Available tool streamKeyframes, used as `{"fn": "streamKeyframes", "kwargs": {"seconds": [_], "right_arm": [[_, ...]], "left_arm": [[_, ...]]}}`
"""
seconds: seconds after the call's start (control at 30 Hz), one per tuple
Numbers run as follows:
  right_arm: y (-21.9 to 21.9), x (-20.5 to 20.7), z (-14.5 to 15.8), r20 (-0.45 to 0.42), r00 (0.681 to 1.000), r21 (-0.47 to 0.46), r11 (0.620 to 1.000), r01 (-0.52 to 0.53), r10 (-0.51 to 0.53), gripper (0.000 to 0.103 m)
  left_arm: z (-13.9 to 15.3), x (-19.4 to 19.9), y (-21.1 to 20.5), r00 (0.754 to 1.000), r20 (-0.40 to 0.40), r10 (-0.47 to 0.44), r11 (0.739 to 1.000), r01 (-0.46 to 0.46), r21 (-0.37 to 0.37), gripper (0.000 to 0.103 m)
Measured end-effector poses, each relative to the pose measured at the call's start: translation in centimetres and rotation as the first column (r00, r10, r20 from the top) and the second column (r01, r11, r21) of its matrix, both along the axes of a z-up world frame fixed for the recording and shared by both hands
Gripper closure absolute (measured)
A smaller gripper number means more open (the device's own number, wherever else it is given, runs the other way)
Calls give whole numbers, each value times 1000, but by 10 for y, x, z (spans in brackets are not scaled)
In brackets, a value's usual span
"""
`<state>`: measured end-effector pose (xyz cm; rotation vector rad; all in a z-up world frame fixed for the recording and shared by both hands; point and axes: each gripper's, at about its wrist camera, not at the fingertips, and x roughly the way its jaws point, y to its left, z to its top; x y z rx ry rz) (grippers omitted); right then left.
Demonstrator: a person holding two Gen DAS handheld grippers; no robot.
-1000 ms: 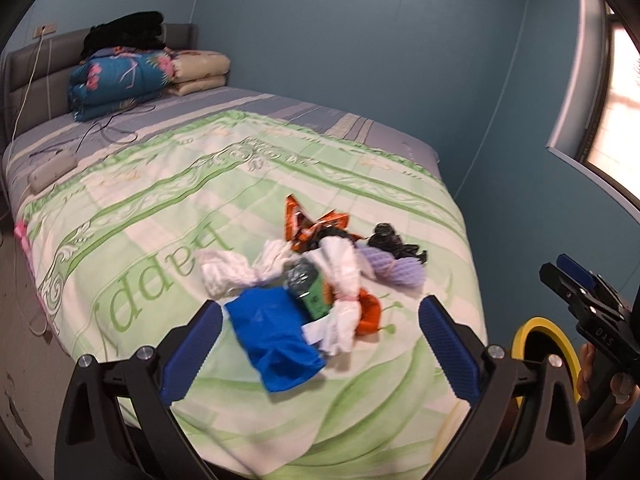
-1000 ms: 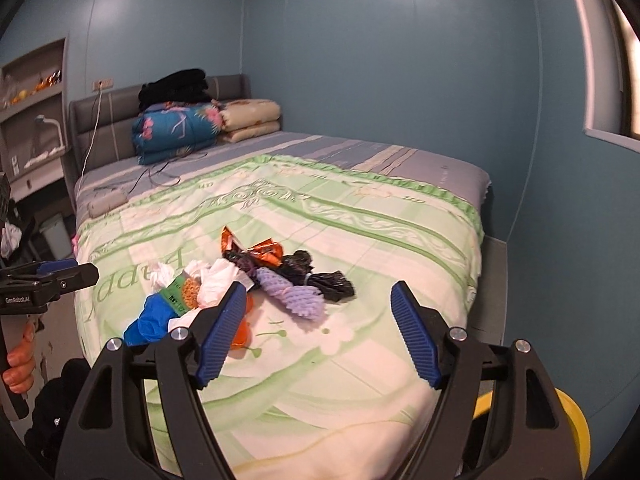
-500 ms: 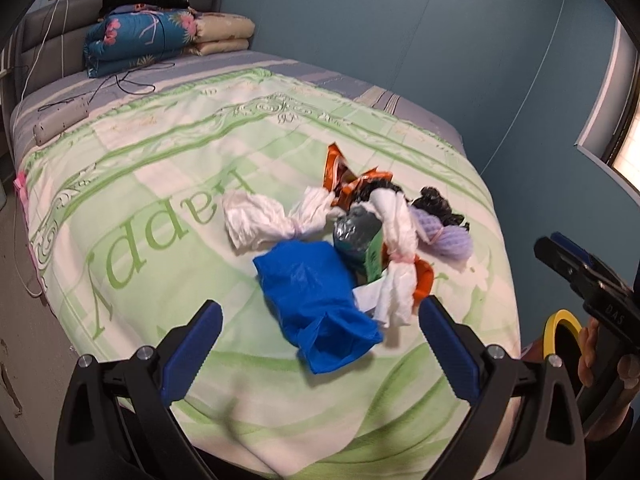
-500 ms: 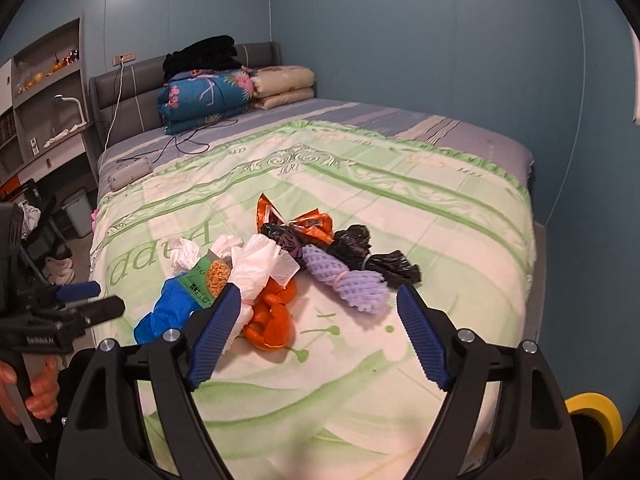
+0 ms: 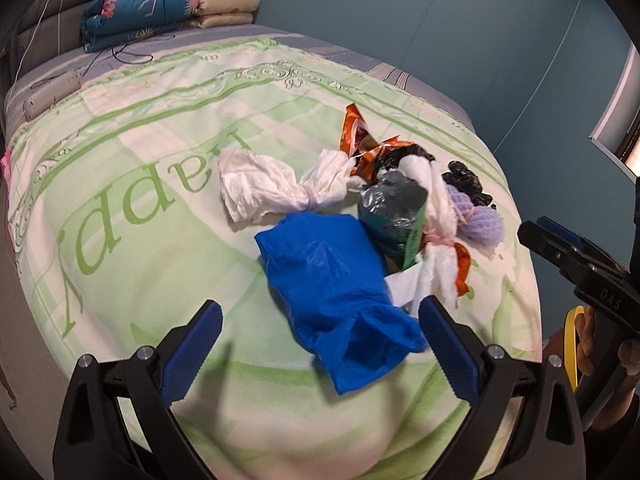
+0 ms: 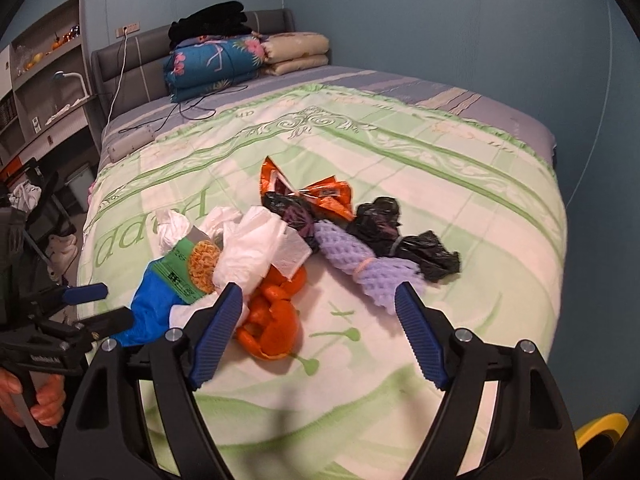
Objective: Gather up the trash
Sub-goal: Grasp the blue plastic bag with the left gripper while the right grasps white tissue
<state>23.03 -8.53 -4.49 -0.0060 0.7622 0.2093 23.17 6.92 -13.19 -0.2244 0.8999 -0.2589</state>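
A heap of trash lies on the green bedspread [image 5: 132,208] near the foot of the bed. In the left wrist view I see a blue plastic bag [image 5: 336,292], a white tied bag [image 5: 268,188], a green snack packet [image 5: 394,220], an orange wrapper [image 5: 356,140], purple foam net [image 5: 480,220] and a black bag [image 5: 466,178]. My left gripper [image 5: 318,354] is open, its fingers either side of the blue bag's near end. My right gripper [image 6: 320,336] is open above orange peel [image 6: 274,320], with purple foam net [image 6: 360,264] and a black bag [image 6: 404,236] beyond.
Folded quilts [image 6: 216,64] and a cable [image 6: 192,108] lie at the headboard. A yellow-rimmed bin [image 6: 600,430] stands on the floor by the foot of the bed; it also shows in the left wrist view [image 5: 570,344]. Shelves [image 6: 44,64] stand at left.
Both grippers have moved forward and down toward the heap. The trash looms larger in each view. Both stay open and empty.
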Motion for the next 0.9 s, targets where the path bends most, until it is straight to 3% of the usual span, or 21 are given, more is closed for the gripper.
{"fn": "streamKeyframes", "kwargs": {"seconds": [0.5, 0.7, 0.9], "right_arm": [[48, 63, -1, -145, 982, 106, 989, -106, 121, 42], [55, 77, -15, -203, 974, 92, 992, -82, 99, 48], [54, 89, -32, -257, 964, 94, 995, -46, 69, 52]], "left_arm": [[-25, 9, 5, 999, -52, 0, 997, -4, -82, 12], [-30, 9, 3, 999, -42, -4, 997, 1, -75, 15], [-33, 8, 1, 999, -32, -7, 999, 5, -50, 26]]}}
